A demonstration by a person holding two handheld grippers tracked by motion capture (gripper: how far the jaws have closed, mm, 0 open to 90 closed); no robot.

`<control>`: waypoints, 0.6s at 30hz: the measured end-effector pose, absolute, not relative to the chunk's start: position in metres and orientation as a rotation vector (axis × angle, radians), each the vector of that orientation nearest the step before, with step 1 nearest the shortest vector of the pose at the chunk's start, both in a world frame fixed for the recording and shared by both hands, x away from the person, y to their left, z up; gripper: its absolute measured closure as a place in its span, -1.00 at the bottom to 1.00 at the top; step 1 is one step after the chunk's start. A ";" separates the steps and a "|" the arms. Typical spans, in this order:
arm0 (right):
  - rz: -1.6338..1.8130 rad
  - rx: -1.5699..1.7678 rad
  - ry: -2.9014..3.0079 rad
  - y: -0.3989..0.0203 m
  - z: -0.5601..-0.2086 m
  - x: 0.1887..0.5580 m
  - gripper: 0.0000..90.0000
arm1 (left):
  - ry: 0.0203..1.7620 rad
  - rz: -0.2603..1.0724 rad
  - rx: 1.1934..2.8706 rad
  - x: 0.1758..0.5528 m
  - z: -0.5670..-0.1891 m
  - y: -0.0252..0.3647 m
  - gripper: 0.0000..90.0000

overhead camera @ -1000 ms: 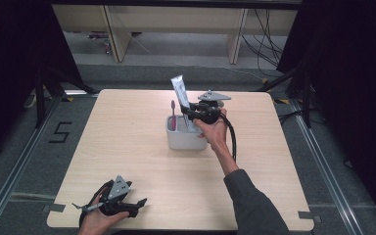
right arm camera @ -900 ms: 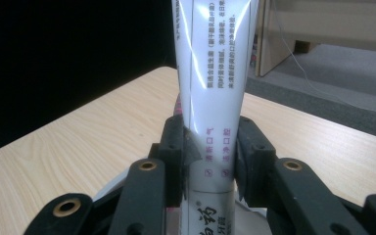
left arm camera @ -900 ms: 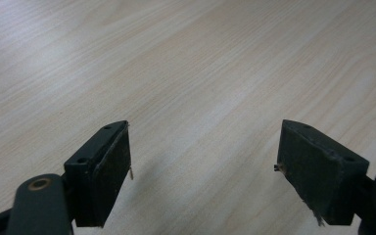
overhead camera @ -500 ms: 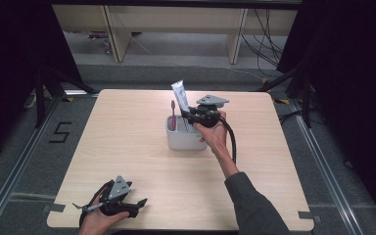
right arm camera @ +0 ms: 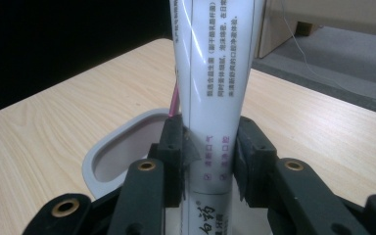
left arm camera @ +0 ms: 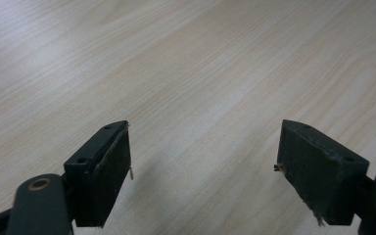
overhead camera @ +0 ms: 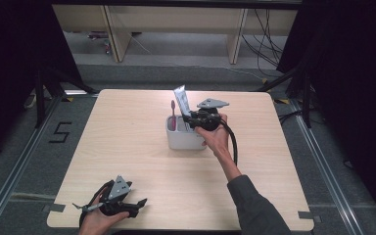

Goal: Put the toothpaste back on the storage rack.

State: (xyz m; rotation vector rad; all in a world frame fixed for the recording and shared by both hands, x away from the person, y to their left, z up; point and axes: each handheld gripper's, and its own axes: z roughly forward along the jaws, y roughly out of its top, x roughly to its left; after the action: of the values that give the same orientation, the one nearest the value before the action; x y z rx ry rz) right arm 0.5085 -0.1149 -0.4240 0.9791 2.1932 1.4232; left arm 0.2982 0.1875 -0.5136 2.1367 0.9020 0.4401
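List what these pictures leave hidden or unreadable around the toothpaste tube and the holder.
- White toothpaste tube: lower end hidden in the right gripper view by the right claw, shut on it; top cut by the frame edge.
- White plastic holder: inside hidden in the high view by its own wall and the hand.
- Pink toothbrush: too small in the high view; in the right gripper view, mostly behind the tube.

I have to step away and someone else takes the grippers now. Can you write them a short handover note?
Right gripper: shut on the toothpaste tube, held upright over the white holder at mid-table.
Left gripper: open, nothing between its jaws, low over the table near the front left corner.
Done: a pink toothbrush stands in the holder.
Left: probably lower the tube into the holder and release; how deep it sits can't be told.
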 end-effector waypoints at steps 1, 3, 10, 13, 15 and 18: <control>1.409 0.965 2.197 -0.117 -0.424 0.509 0.52 | 0.902 0.444 2.135 0.298 -0.514 0.188 -0.56; 1.432 0.969 2.203 -0.116 -0.425 0.509 0.52 | 0.902 0.445 2.136 0.298 -0.513 0.188 -0.56; 1.414 0.961 2.213 -0.119 -0.427 0.506 0.47 | 0.910 0.435 2.112 0.297 -0.514 0.186 -0.56; 1.371 0.995 2.219 -0.118 -0.428 0.504 0.44 | 0.903 0.447 2.136 0.298 -0.513 0.188 -0.56; 1.359 0.979 2.231 -0.119 -0.430 0.504 0.44 | 0.902 0.447 2.137 0.298 -0.513 0.188 -0.56; 1.348 0.981 2.233 -0.119 -0.434 0.501 0.38 | 0.909 0.435 2.113 0.297 -0.514 0.186 -0.56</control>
State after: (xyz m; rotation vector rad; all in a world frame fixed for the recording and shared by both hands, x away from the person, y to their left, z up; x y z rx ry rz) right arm 0.5013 -0.1187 -0.4341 0.9809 2.2329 1.3485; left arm 0.2974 0.1864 -0.5139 2.1128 0.9094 0.4353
